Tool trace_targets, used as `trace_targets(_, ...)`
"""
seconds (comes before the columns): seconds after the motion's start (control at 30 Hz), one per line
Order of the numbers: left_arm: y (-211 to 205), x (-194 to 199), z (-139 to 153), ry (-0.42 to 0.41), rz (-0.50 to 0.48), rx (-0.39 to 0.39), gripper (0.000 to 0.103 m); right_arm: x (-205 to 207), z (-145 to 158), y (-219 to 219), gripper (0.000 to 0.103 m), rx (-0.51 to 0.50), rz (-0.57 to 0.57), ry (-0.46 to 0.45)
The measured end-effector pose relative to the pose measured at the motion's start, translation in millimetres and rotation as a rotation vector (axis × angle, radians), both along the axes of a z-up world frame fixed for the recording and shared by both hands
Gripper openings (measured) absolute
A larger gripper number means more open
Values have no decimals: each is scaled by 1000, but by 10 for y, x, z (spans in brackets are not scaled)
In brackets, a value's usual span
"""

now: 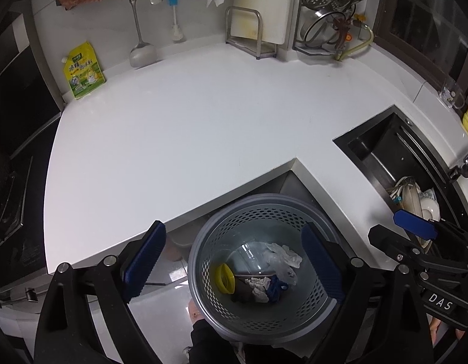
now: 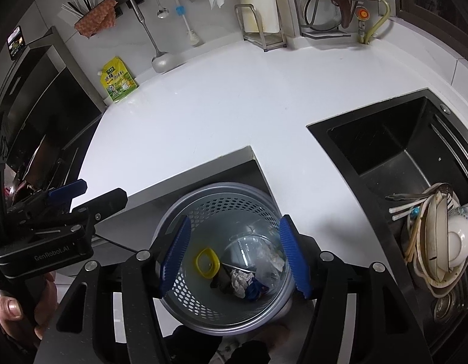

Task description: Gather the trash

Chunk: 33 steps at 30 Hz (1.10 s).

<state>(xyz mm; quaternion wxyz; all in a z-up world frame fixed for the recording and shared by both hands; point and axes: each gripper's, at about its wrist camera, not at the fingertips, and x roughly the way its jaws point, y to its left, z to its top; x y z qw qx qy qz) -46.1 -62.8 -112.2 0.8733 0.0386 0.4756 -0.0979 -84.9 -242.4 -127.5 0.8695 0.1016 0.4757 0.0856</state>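
A grey perforated trash basket (image 1: 306, 312) stands on the floor below the counter's inner corner; it also shows in the right wrist view (image 2: 203, 309). Inside lie a yellow ring-shaped piece (image 1: 225, 278), crumpled paper (image 1: 259, 288), clear plastic (image 1: 279, 261) and a blue scrap (image 1: 276, 288). My left gripper (image 1: 234, 261) is open and empty above the basket. My right gripper (image 2: 234, 256) is open and empty above the basket too. The right gripper appears in the left wrist view (image 1: 416, 227); the left gripper appears in the right wrist view (image 2: 67, 194).
The white counter (image 1: 188, 127) bears a yellow-green pouch (image 1: 84, 71) at the back wall. A dark sink (image 2: 400, 151) on the right holds dirty dishes (image 2: 446, 239). A stove (image 1: 9, 182) is on the left. A rack with a cutting board (image 1: 258, 9) and pots stands at the back.
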Motion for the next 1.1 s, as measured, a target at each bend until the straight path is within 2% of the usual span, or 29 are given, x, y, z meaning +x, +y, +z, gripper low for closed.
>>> trace_targets(0.33,32,-12,72,-15,25,-9,96,-10,38,34,59,5,13,-5)
trace_targets(0.43,39,-20,95,-19,31,-3,96,-18,56,46,64,3,14,-10)
trace_targets(0.67,51,-18,157,-29,36,7,97,-7,98,34,68,4,5,-21)
trace_targets(1.1,76,9,161,-22,59,26,97,-2,111,47,68,0,2,-21)
